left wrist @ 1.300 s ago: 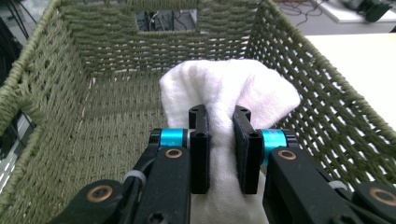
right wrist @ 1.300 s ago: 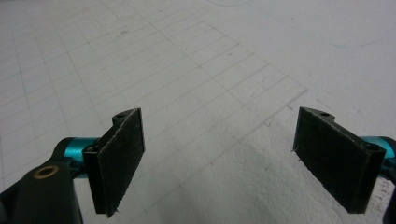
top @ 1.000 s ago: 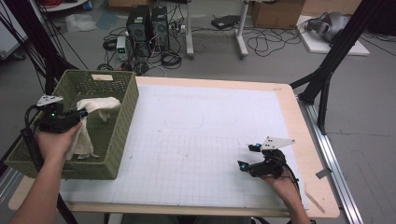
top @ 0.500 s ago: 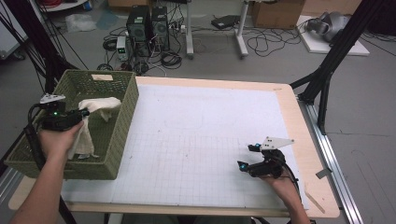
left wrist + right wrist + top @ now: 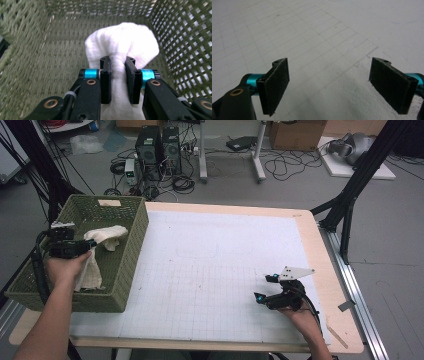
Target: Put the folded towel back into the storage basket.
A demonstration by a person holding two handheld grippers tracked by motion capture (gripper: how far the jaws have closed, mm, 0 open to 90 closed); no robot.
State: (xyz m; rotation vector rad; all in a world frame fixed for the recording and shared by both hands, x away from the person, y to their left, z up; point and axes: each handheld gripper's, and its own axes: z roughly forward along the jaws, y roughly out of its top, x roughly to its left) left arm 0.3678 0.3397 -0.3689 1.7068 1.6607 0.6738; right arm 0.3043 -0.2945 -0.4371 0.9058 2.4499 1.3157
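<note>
Lifting the white cloth (image 5: 121, 42) cleanly out of the green basket (image 5: 131, 251) calls for a straight upward pull, I judge, so the trailing end clears the woven wall. The left gripper (image 5: 117, 81) pinches a bunched fold; the cloth's long axis hangs downward inside the basket. The right gripper (image 5: 337, 85) rests wide open on the table mat (image 5: 215, 270).

At the left edge of the high view, the person's left forearm rises from the bottom corner to the left gripper (image 5: 90, 246), held level and pointing right; its jaws are pinched close together on a white cloth (image 5: 122, 45). At lower right, the right gripper (image 5: 262, 287) sits low, pointing left, its jaws spread wide apart with nothing between them.
</note>
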